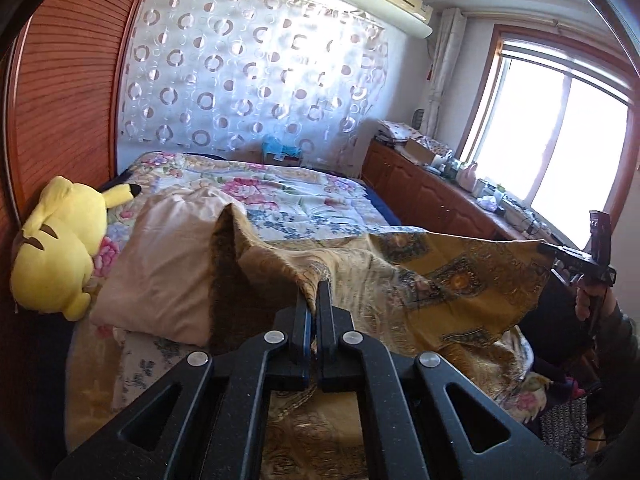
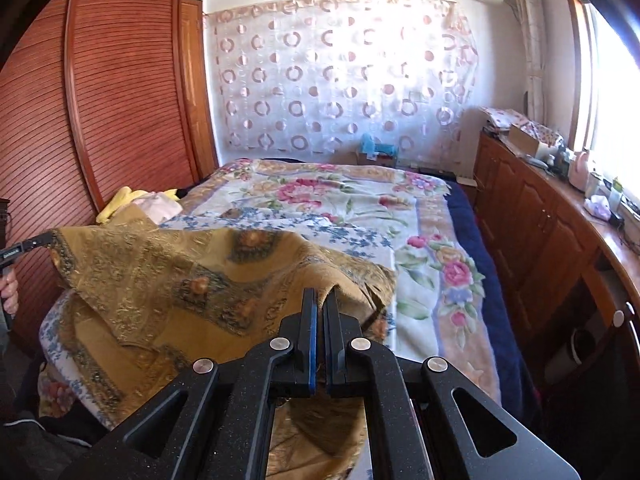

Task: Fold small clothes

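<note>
My left gripper (image 1: pixel 316 300) and right gripper (image 2: pixel 320 300) each pinch a corner of the gold cloth (image 1: pixel 440 280). Its held edge spans between them, above the bed (image 2: pixel 360 208).

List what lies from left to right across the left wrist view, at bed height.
Yellow plush toy → beige pillow → left gripper pinching the gold patterned cloth → right gripper holding the cloth's far corner.
</note>
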Demonstrator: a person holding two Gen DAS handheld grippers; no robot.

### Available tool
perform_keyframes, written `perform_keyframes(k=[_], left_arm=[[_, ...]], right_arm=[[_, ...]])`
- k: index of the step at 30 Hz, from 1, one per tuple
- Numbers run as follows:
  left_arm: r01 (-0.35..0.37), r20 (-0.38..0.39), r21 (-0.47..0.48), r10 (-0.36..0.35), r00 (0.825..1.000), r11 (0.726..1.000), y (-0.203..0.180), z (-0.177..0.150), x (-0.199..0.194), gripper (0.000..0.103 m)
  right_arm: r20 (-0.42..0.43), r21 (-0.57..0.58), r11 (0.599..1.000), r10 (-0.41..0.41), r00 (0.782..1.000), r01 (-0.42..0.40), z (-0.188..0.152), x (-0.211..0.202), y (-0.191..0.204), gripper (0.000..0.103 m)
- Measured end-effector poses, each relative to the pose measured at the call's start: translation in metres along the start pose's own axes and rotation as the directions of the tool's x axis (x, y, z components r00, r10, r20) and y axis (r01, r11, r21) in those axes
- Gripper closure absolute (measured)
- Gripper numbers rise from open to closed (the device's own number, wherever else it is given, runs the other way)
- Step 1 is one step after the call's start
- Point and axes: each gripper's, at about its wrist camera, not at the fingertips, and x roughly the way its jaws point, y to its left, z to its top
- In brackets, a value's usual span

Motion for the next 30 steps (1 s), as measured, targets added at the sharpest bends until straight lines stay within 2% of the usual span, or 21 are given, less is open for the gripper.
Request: perform_keyframes(k=[4, 8, 13, 16, 18, 21, 24, 26, 30], left_arm=[[0.056, -0.008, -0.035, -0.056, 0.998, 0.998, -0.01, 0.002, 0.012, 0.101], [0.157, 0.004, -0.103, -0.157, 0.988, 0.982, -0.022, 0.009, 0.023, 0.101], [0.222, 0.077, -0.11, -0.214, 0.974, 0.969, -0.035, 0.022, -0.005, 0.101], [0.205, 0.116, -0.103, -0.193, 0.974, 0.973, -0.028, 0.018, -0.034, 0.101], [0.163, 0.125, -0.108, -0.149, 0.981, 0.981, -0.016, 0.009, -0.052, 0.101], [0.087, 0.116, -0.138, -0.071, 0.991, 0.987, 0.009, -0.009, -0.062, 0.101], [0.033, 0.073, -0.213, -0.018, 0.997, 0.976, 0.044, -0.031, -0.054, 0.101], [-0.003, 0.022, -0.248, 0.008, 1.0, 0.969, 0.061, -0.049, -0.04, 0.101], [-0.043, -0.046, -0.292, 0.031, 0.998, 0.956, 0.077, -0.079, -0.018, 0.101]], right_arm=[[-0.003, -0.019, 0.999, 0.043, 0.999, -0.043, 0.002, 0.005, 0.012, 0.101], [-0.019, -0.035, 0.994, 0.101, 0.995, -0.101, 0.006, 0.019, 0.027, 0.101], [0.023, -0.049, 0.985, 0.167, 0.986, -0.165, 0.02, 0.014, 0.05, 0.101], [0.068, -0.048, 0.98, 0.194, 0.979, -0.191, 0.021, -0.006, 0.048, 0.101], [0.083, -0.052, 0.981, 0.19, 0.978, -0.186, 0.012, -0.02, 0.047, 0.101], [0.095, -0.043, 0.989, 0.148, 0.984, -0.144, -0.007, -0.038, 0.039, 0.101], [0.102, 0.0, 0.997, 0.077, 0.992, -0.078, -0.026, -0.055, 0.02, 0.101], [0.081, 0.036, 0.998, 0.041, 0.996, -0.044, -0.042, -0.058, -0.001, 0.101], [-0.062, 0.123, 0.992, 0.024, 0.998, -0.016, -0.088, -0.024, -0.039, 0.101]])
